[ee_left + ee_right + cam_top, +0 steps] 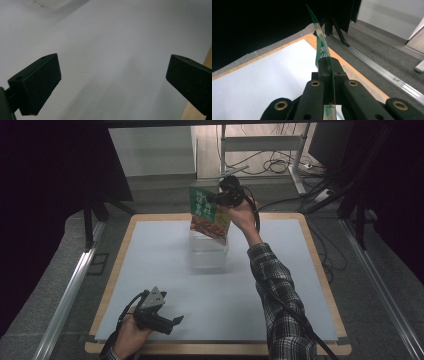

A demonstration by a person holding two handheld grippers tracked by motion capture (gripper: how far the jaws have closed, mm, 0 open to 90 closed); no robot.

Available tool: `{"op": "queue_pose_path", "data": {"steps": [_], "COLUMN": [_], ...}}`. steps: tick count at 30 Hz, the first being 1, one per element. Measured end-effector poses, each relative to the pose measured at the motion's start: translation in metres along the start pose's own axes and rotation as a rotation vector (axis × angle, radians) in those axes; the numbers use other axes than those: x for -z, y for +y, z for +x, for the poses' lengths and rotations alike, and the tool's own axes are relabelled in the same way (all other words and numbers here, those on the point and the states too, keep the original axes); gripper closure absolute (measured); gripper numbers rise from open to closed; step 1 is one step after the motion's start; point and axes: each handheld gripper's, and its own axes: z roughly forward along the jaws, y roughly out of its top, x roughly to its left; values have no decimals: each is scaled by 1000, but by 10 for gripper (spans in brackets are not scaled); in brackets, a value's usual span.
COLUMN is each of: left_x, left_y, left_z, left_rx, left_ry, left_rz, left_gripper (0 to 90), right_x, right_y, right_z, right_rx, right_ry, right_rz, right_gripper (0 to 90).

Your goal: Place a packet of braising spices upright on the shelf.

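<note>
A green and orange food packet hangs in the air above a clear plastic box at the back middle of the table. My right gripper is shut on the packet's upper right edge. In the right gripper view the packet's thin edge rises from between the closed jaws. My left gripper rests low near the table's front left edge, open, with nothing between its pads.
The white mat covers most of the wooden tabletop, whose rim shows around it. Metal rails run along both sides on the grey floor. Cables and a frame lie beyond the far edge.
</note>
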Motion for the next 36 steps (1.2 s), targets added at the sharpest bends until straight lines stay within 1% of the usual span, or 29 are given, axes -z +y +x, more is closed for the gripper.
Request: {"op": "queue_pose_path", "data": {"steps": [3, 5, 9, 10, 11, 14, 15, 17, 18, 21, 22, 25, 26, 29, 30, 31, 32, 34, 35, 36], "left_x": [0, -1, -1, -1, -1, -1, -1, -1, -1, -2, -2, -2, -2, -2, -2, -2, -2, -3, -3, -3], "left_y": [0, 0, 0, 0, 0, 0, 0, 0, 0, 0, 0, 0, 0, 0, 0, 0, 0, 0, 0, 0], "left_z": [0, -1, -1, -1, -1, -1, -1, -1, -1, -1, -1, -1, -1, -1, -1, -1, -1, -2, -2, -2], "left_rx": [-3, -5, -6, -8, -8, -8, -8, -8, -8, -10, -10, -11, -11, -12, -13, -13, -13, -14, -15, -15], "left_ry": [-2, -1, 0, 0, -1, 0, 0, 0, 0, 2, 2, 3, 3, 5, 5, 4, 4, 6, 6, 6], "left_rz": [3, 6, 10, 12, 12, 12, 12, 13, 13, 18, 18, 19, 19, 20, 22, 22, 22, 24, 26, 26], "left_gripper": [0, 0, 0, 0, 0, 0, 0, 0, 0, 0, 0, 0, 0, 0, 0, 0, 0, 0, 0, 0], "right_x": [-3, -10, -16, -19, -22, -22, -22, -22, -21, -20, -20, -17, -17, -15, -13, -13, -13, -10, -9, -9], "right_y": [1, 1, 0, -1, -1, -1, 0, 0, 0, -1, -1, -2, -2, -2, -3, -3, -3, -4, -5, -5], "right_z": [2, 6, 8, 9, 11, 9, 9, 9, 9, 7, 7, 7, 7, 9, 10, 10, 10, 11, 12, 12], "right_rx": [5, 18, 19, 23, 32, 24, 14, 12, 12, 12, 12, 10, 10, 14, 11, 9, 9, 4, 5, 5], "right_ry": [3, 1, 0, -8, -27, -28, -33, -32, -32, -46, -46, -47, -47, -48, -45, -48, -48, -42, -45, -45], "right_rz": [7, 12, 22, 36, 47, 45, 38, 35, 32, 24, 24, 25, 25, 28, 27, 25, 25, 22, 26, 26], "right_gripper": [886, 886, 885, 885, 879, 858, 800, 794, 775, 667, 667, 602, 602, 544, 498, 477, 477, 436, 399, 399]}}
